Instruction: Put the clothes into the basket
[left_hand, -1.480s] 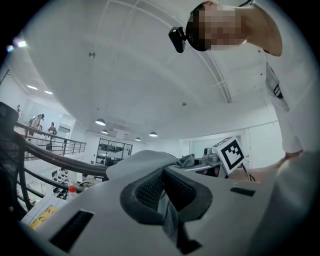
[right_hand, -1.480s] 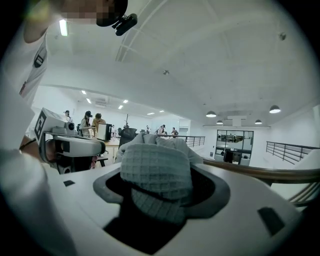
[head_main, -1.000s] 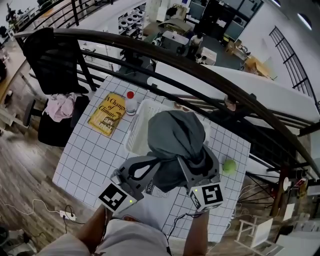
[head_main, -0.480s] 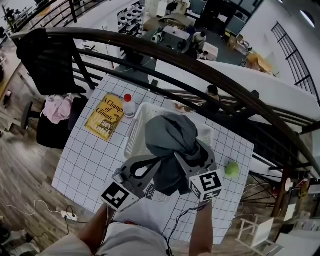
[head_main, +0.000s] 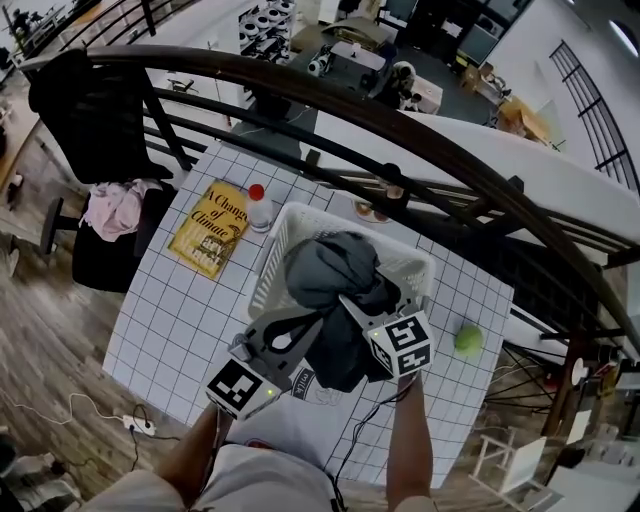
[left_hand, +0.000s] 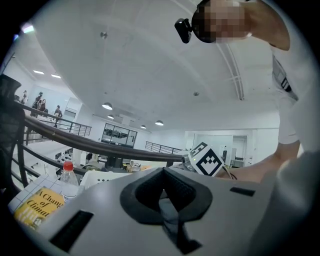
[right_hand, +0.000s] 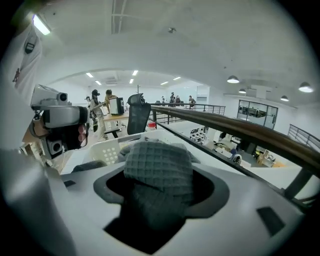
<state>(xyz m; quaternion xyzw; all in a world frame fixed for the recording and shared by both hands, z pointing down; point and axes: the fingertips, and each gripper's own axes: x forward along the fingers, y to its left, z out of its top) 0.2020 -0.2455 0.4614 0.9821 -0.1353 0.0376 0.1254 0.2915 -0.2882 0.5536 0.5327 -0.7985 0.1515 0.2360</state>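
Left forearm (head_main: 192, 455) and right forearm (head_main: 408, 440) stretched forward, left hand-held gripper (head_main: 318, 322) angled inward, jaws pinched on a thin fold of grey garment (head_main: 330, 265), right hand-held gripper (head_main: 352, 305) alongside, jaws clamped around a thick bunch of it

Book (head_main: 211, 228), bottle (head_main: 259, 208), green ball (head_main: 467, 340), chair (head_main: 95, 110)

text: "A Change of Climate" | on: yellow book (head_main: 212, 228) cover | other print: illegible
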